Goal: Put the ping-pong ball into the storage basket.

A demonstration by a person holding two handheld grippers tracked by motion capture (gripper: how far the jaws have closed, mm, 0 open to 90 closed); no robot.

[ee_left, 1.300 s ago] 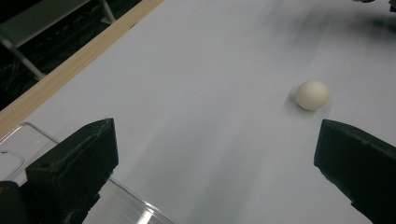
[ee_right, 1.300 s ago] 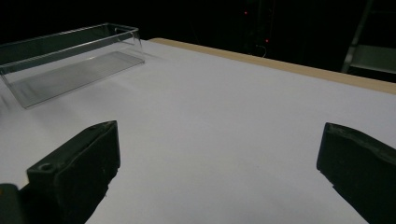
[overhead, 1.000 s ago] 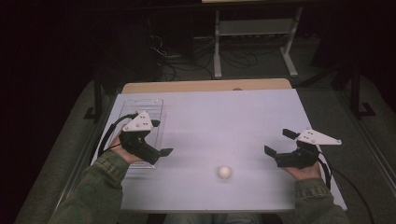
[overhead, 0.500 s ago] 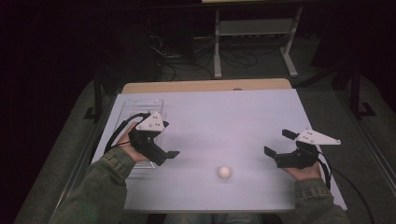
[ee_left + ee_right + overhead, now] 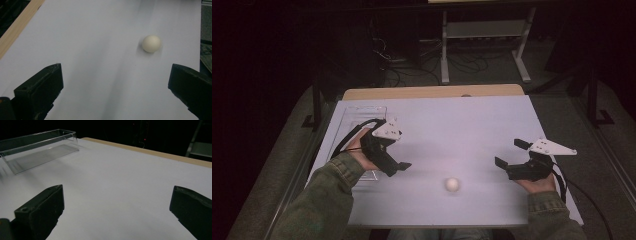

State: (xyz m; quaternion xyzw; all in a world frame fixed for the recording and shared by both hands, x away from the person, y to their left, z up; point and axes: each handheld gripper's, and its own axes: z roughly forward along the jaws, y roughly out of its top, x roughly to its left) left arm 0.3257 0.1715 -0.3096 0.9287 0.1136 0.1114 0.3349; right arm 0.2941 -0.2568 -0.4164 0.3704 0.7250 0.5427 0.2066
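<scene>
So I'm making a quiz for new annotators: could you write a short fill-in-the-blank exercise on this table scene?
1. The small ball lying on the table is ____ in colour.
2. The left gripper has its jaws ____.
3. The clear tray holds ____.
4. The ball lies nearer the ____ gripper than the right gripper.

Missing words: white; open; nothing; left
</scene>
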